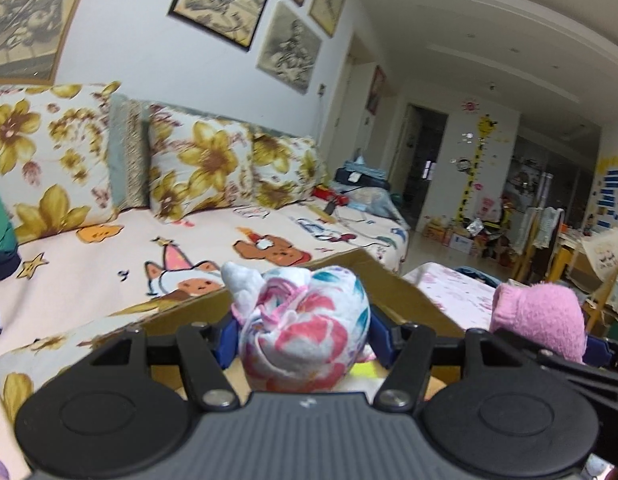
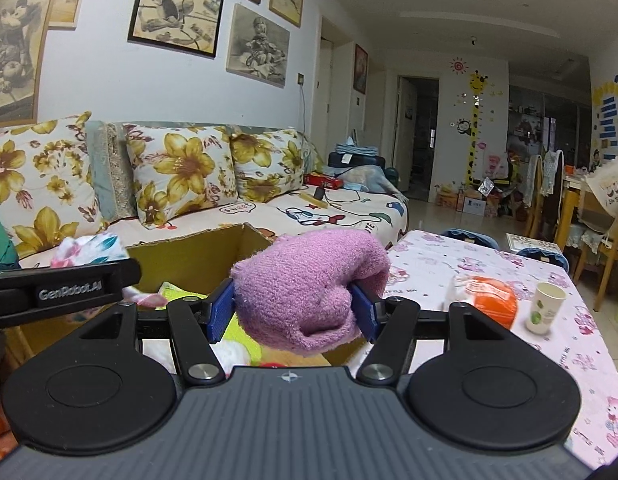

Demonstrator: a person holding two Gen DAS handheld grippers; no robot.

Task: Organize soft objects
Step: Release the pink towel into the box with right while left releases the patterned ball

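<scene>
We hold a floral sock bundle pinched in the left gripper and a pink sock bundle in the right gripper, above the cardboard box; released too far forward, either may overshoot its rim.

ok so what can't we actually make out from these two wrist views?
- Cardboard box contents: both views, mostly hidden by the claw bodies and the held bundles; only yellow-green and pink scraps show.
- Left claw pads: left wrist view, covered by the floral cloth bundle.
- Pink fuzzy sock underside: right wrist view, cut off behind the right claw body.
- Paper cup print: too small.
</scene>
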